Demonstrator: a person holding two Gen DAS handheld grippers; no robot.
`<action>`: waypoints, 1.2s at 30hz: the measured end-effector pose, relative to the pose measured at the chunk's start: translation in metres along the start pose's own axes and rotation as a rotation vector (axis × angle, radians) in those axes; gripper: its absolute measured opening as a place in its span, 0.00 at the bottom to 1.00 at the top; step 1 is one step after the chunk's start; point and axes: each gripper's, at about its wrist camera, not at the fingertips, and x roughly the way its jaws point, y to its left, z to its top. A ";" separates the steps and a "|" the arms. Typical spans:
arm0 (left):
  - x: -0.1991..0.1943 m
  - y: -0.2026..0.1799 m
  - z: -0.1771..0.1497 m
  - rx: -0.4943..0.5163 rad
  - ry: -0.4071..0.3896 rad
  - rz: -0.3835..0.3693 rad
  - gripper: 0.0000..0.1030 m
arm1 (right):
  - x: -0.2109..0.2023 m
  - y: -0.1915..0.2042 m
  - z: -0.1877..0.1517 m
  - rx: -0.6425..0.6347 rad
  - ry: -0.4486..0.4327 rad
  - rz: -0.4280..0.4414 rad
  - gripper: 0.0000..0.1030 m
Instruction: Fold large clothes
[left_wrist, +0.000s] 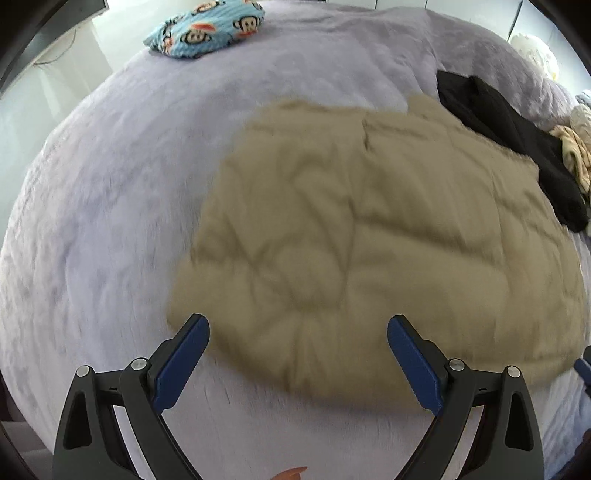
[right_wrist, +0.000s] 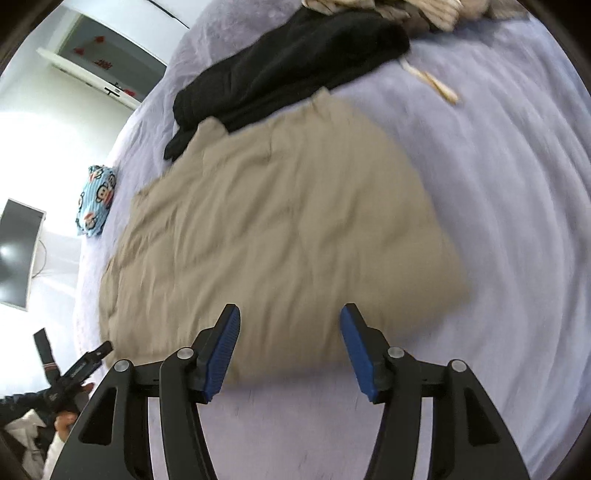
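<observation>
left gripper (left_wrist: 298, 334) spread, empty | right gripper (right_wrist: 290, 323) spread, empty | tan garment (left_wrist: 369, 240) flat on bed (left_wrist: 110, 203), straight ahead of both, near edge under tips | long axis runs forward-left from right gripper

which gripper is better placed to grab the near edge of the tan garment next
Probably right: the right gripper hangs open with the tan garment edge between its fingers; the left gripper sits off toward a corner.
</observation>
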 end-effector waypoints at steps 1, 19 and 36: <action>-0.001 0.000 -0.007 -0.005 0.003 -0.006 0.95 | 0.000 -0.001 -0.008 0.006 0.007 0.007 0.74; 0.013 0.018 -0.050 -0.116 0.083 -0.101 1.00 | 0.036 -0.020 -0.054 0.202 0.082 0.132 1.00; 0.035 0.071 -0.061 -0.395 0.072 -0.506 1.00 | 0.060 -0.046 -0.030 0.462 0.071 0.340 1.00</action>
